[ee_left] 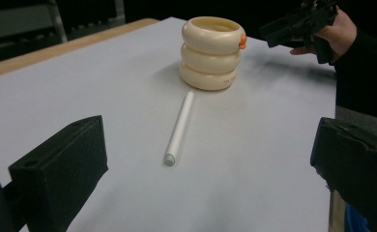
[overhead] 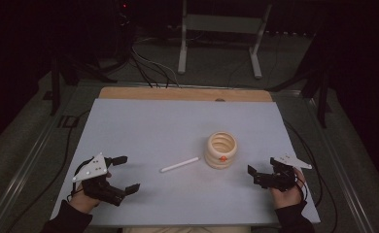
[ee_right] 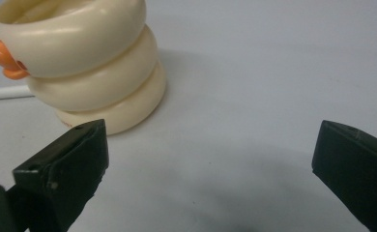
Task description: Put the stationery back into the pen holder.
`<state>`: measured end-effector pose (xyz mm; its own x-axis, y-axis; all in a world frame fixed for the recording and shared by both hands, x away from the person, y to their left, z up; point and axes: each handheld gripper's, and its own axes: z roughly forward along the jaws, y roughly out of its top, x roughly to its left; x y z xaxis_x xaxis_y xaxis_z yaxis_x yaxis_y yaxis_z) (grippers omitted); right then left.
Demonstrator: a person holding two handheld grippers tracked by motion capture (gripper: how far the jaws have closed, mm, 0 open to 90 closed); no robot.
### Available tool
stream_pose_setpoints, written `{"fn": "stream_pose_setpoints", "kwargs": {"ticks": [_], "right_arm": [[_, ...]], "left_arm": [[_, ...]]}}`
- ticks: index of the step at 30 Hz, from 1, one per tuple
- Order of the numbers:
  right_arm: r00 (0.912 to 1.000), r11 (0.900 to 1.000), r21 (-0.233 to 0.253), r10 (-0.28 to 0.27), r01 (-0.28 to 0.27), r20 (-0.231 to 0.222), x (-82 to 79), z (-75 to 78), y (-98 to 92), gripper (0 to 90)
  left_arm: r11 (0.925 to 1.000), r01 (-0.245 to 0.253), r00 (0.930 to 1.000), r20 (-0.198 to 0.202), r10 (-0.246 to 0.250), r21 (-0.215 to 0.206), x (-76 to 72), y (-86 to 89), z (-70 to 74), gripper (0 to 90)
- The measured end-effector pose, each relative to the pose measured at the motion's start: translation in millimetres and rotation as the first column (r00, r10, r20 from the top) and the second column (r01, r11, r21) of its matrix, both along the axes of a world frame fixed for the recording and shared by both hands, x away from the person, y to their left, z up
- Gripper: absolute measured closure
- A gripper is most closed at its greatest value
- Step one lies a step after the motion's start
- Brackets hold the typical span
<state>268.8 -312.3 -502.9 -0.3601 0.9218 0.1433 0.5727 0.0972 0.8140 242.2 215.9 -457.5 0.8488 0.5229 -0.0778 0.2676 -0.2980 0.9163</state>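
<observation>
Scene: a pale worktop [overhead: 144, 126] is seen from the high view, with two things lying near its middle.
White stick [overhead: 180, 165]: it is laid flat on the worktop, between the two hand-held grippers and just beside the ringed holder; in the left gripper view [ee_left: 179, 127] one end is pointed toward the camera.
Ringed holder [overhead: 221, 150]: a cream, hollow piece of three stacked bulges is stood upright to the right of the stick, with a small orange tab [ee_left: 242, 40] at its upper rim; whether stick and holder touch cannot be told.
Left hand-held gripper [overhead: 124, 173]: its jaws are held wide apart, nothing is between them, and it is aimed toward the stick.
Right hand-held gripper [overhead: 253, 174]: it is held near the holder, its jaws spread and empty.
Handling of the stick: it is judged light, stiff and smooth, so it is likely to roll or slip; being thin, it may snap if squeezed hard.
Where to take hold: the stick is best pinched across its middle, square to its length.
Handling of the holder: it is judged rigid, glossy and light enough to slide; steadying at the waist between bulges is advised.
</observation>
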Motion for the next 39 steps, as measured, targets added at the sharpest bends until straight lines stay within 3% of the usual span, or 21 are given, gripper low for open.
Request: {"fn": "stream_pose_setpoints", "kwargs": {"ticks": [10,19,29,39], "right_arm": [[1.0000,1.000,0.016,0.004,-0.004,0.007,-1.0,1.6,-1.5,0.0],[0.9999,1.000,0.027,0.009,-0.009,0.008,-1.8,1.7,-1.6,0.0],[0.9999,0.999,0.034,0.012,-0.013,0.012,-2.5,2.8,-1.3,0.0],[0.9997,0.999,0.040,0.018,-0.019,0.018,-3.1,3.4,-2.0,0.0]], "left_arm": [[0.9958,0.056,0.9981,-0.029,-0.054,0.073,19.1,-22.9,20.6,0.1],[0.9865,0.059,0.9976,-0.045,-0.053,0.153,38.7,-50.1,33.5,0.1],[0.9698,0.091,0.9940,-0.080,-0.074,0.226,55.1,-86.0,35.8,0.2],[0.9491,0.150,0.9846,-0.129,-0.118,0.277,72.1,-114.4,27.5,0.2]]}}
